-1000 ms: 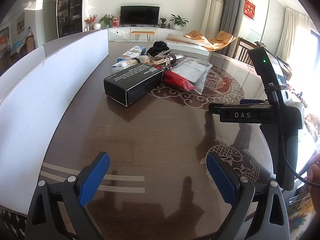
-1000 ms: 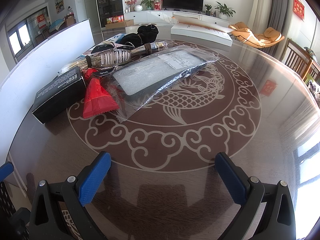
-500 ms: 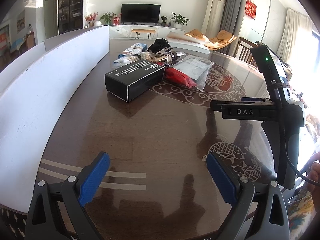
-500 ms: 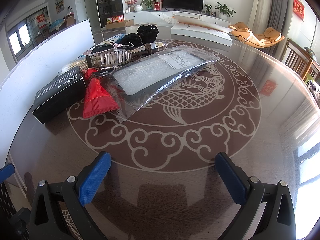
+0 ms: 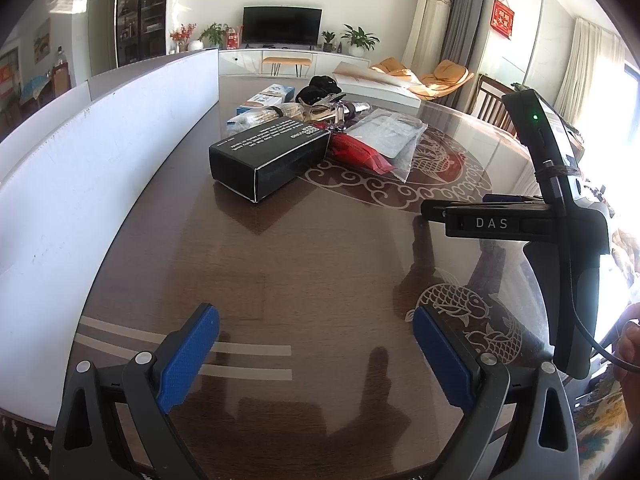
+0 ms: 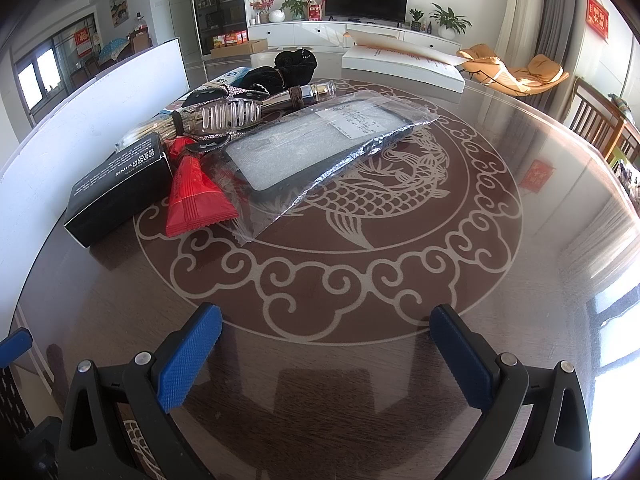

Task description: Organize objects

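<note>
the table [image 6: 540, 280] carries one untidy heap at its far left: black box [image 6: 120, 196], bagged phone case [image 6: 316, 148], red packet [image 6: 192, 196], hair clip [image 6: 230, 114]. nothing looks sorted yet. left gripper [image 5: 316, 356] and right gripper [image 6: 326, 356] hang wide apart, empty.
</note>
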Demonstrator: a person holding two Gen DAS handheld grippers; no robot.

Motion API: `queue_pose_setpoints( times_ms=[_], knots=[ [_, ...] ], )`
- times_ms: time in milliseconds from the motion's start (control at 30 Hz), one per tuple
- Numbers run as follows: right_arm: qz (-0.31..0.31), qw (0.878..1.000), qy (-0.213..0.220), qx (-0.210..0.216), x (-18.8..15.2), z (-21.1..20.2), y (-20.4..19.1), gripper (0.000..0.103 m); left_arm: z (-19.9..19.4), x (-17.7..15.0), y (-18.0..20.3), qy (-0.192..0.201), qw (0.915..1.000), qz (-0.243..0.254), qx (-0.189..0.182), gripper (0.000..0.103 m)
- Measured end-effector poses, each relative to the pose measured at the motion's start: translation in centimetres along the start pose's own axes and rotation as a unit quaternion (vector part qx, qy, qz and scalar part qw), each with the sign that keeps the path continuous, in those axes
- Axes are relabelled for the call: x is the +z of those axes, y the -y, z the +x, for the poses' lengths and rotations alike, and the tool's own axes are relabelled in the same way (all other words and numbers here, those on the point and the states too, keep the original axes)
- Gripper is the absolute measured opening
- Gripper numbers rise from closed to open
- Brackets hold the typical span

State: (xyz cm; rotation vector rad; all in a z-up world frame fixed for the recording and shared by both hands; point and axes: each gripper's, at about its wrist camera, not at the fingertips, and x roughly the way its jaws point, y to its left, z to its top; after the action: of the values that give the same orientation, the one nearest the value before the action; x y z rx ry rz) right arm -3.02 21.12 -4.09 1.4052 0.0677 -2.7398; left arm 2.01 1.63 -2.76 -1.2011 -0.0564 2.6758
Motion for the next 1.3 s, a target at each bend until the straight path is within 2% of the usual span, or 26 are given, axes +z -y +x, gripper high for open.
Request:
queue_pose_setpoints(
  times_ms=[500,867,1200,1300],
  knots=[
    [0.000,1.000,0.000,0.000,0.0,0.0,0.0,0.103,0.0,0.0,-0.4,-0.002,0.9999,-0.005,0.009,0.099],
    [0.000,1.000,0.000,0.000,0.0,0.0,0.0,0.103,-0.1,-0.2,-2.3,-0.011,0.9988,-0.047,0.009,0.099],
    [0.001,1.000,0.000,0.000,0.0,0.0,0.0,0.103,-0.1,-0.1,-1.5,-0.005,0.9995,-0.026,0.015,0.099],
    [0.001,1.000,0.000,0.000,0.0,0.0,0.0,0.103,-0.4,0.9,-1.1,0.005,0.9997,0.001,0.023,0.099]
  ],
)
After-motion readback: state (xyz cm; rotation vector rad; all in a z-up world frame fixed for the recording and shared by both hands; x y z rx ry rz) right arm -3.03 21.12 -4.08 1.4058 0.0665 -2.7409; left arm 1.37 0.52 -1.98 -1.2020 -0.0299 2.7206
